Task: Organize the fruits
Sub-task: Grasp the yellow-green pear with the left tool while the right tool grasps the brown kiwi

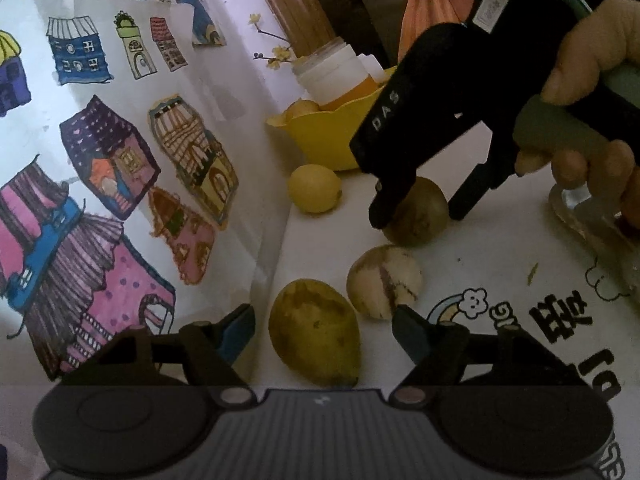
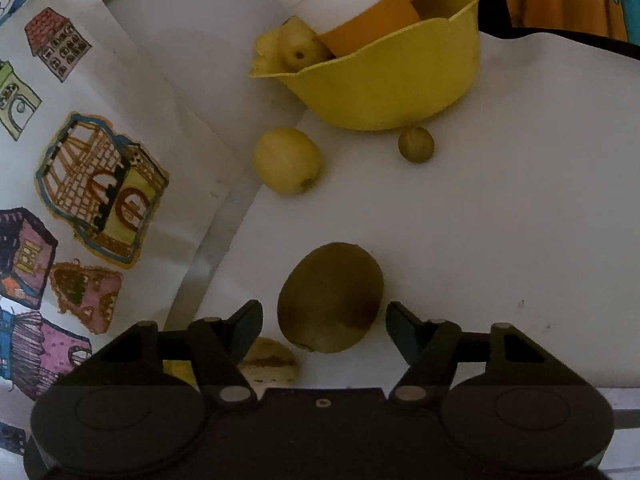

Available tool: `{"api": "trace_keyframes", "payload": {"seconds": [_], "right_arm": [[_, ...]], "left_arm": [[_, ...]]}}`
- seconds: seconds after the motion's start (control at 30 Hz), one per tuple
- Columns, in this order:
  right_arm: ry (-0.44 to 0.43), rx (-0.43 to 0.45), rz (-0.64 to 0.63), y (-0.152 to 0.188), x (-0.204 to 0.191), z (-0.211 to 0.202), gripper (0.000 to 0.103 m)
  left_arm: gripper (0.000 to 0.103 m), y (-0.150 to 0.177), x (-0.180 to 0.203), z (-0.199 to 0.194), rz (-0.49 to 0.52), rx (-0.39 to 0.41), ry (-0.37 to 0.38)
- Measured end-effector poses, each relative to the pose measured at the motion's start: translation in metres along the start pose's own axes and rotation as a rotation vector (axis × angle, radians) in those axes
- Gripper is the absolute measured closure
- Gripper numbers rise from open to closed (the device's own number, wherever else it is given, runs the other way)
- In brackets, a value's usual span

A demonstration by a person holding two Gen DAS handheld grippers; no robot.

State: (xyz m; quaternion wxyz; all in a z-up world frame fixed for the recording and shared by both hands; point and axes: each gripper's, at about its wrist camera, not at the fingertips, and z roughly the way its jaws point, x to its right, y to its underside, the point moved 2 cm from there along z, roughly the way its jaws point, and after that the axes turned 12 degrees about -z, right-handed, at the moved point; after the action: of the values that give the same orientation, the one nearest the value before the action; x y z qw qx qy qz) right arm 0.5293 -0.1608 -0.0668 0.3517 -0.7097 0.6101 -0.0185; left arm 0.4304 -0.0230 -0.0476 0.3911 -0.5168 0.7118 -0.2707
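Observation:
My left gripper [image 1: 323,330] is open, its fingers either side of a yellow-green pear [image 1: 314,330] lying on the white table. A pale mottled round fruit [image 1: 384,280] lies just beyond it. My right gripper [image 2: 324,326] is open around a brown kiwi [image 2: 331,298]; the left wrist view shows its black fingers straddling that kiwi [image 1: 418,214] without squeezing it. A yellow lemon-like fruit [image 2: 287,159] [image 1: 315,188] and a small green round fruit [image 2: 416,144] lie in front of the yellow bowl [image 2: 400,92] [image 1: 320,136].
The bowl holds pale fruits [image 2: 298,46] and a white-and-orange cup [image 2: 352,4]. A sheet with house drawings [image 1: 112,168] covers the left side. A clear plastic object [image 1: 592,220] lies at right. A cut fruit piece [image 2: 272,360] lies under my right gripper.

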Motion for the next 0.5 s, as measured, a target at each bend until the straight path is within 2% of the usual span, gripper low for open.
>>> {"api": "trace_keyframes", "payload": {"seconds": [0.13, 0.4, 0.5], "right_arm": [[0.003, 0.007, 0.002, 0.001, 0.0, 0.003, 0.033], [-0.002, 0.027, 0.014, 0.004, 0.002, 0.009, 0.037], [-0.002, 0.034, 0.026, 0.006, 0.002, 0.009, 0.038]], "left_arm": [[0.027, -0.002, -0.002, 0.008, -0.023, -0.018, 0.009], [0.027, 0.003, -0.007, 0.012, -0.08, -0.039, 0.031], [0.032, 0.005, -0.009, 0.011, -0.089, -0.043, 0.032]]}}
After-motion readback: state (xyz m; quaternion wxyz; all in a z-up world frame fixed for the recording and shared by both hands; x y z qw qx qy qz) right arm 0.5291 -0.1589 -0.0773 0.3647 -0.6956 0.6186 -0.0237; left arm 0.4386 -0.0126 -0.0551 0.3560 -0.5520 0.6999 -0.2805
